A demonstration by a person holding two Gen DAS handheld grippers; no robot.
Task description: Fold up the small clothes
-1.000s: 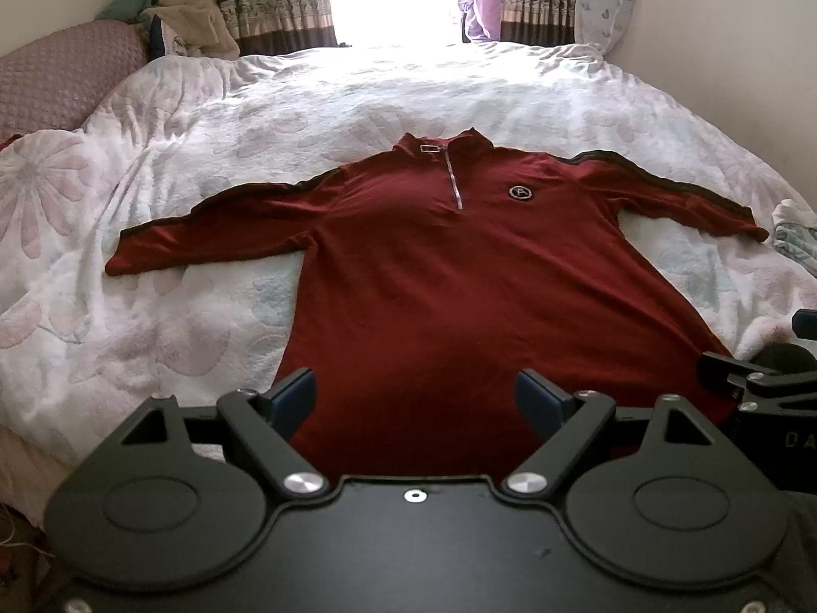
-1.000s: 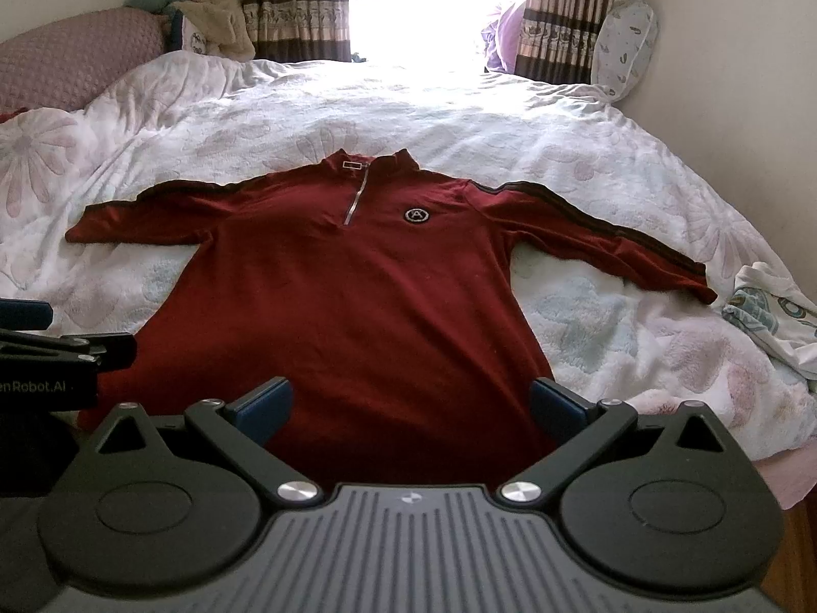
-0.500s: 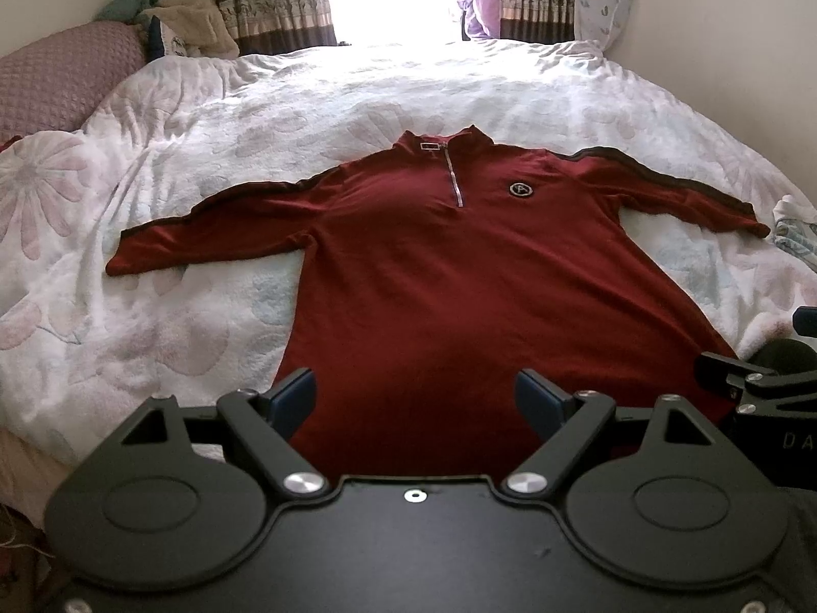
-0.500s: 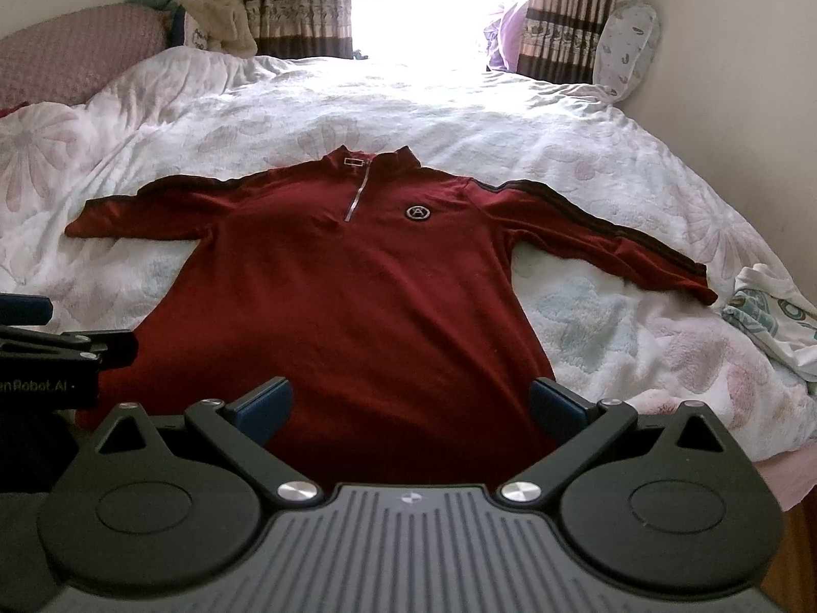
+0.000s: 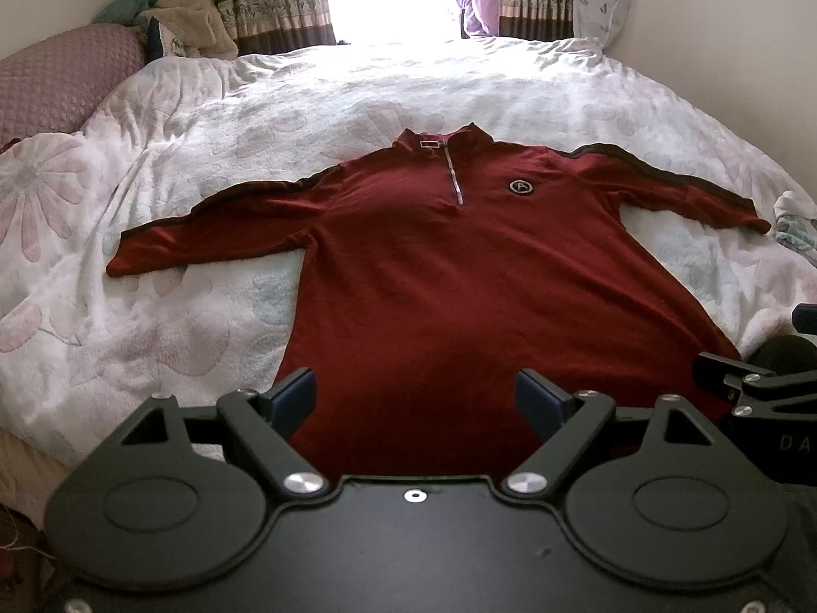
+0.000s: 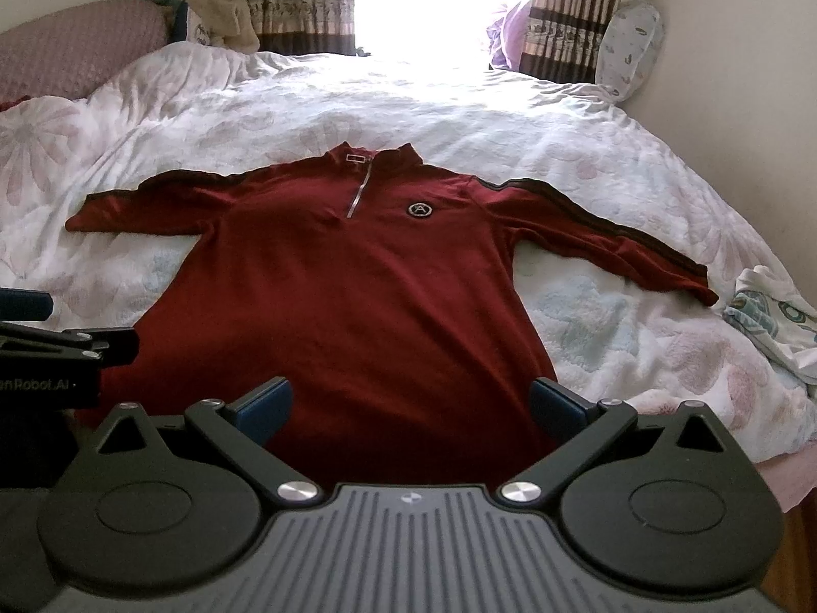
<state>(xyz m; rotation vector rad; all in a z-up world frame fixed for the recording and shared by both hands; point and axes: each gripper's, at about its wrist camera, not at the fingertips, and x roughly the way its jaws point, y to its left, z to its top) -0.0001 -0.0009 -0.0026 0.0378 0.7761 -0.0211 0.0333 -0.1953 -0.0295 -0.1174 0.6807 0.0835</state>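
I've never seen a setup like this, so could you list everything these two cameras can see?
Shirt: one, dark red with a short zip and round badge, spread flat on the bed, sleeves out to both sides.
Quilt: one, white with pale flowers, covering the bed under the shirt.
Small cloth: one, white with teal print, crumpled at the bed's right edge.
Cushion: one, pink quilted, far left.
Clothes pile: beige and teal, far left corner.
Curtains: striped brown and beige, either side of the bright window.
Patterned pillow: one, white, propped in the far right corner.
Left gripper: black with blue pads, open, over the shirt's hem.
Right gripper: black with blue pads, open, over the hem.
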